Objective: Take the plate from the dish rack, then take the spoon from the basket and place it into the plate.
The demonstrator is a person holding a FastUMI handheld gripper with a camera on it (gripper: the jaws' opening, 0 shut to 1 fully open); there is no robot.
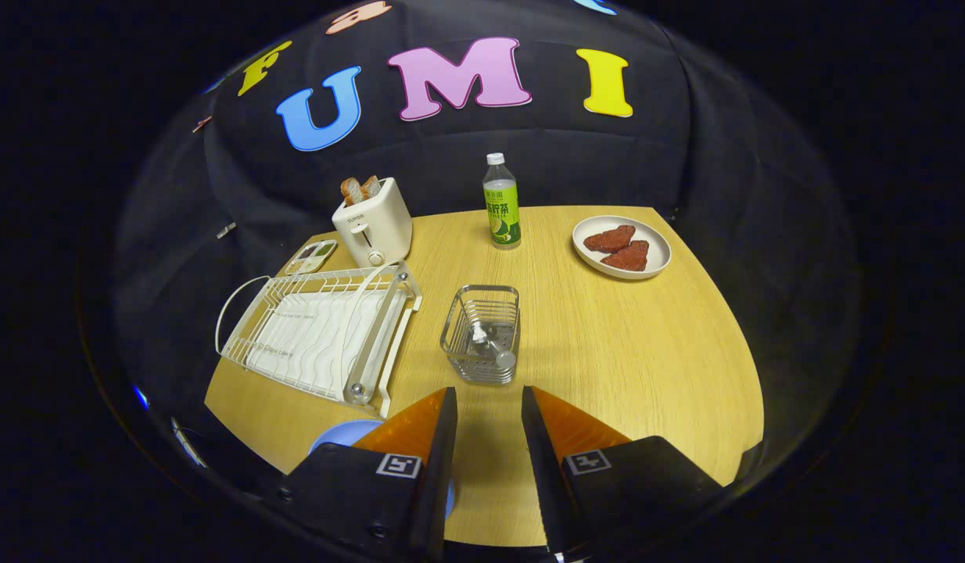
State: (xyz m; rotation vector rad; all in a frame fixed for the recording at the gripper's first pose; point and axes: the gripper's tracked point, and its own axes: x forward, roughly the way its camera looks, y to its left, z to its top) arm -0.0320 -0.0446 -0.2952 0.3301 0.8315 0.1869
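A metal wire basket (482, 332) stands on the wooden table just ahead of my fingers, and a metal spoon (492, 348) leans inside it. My gripper (488, 399) is open, a little short of the basket, with nothing between its fingers. A light blue plate (343, 435) lies on the table near its front edge, mostly hidden under the left finger. The white dish rack (322, 332) sits left of the basket with no dishes in it.
A white toaster (373, 223) with bread slices stands behind the rack, beside a small tray (310, 256). Further back are a green bottle (501, 205) and a white plate (622, 246) with red pieces of food. Bare table (631, 352) lies right of the basket.
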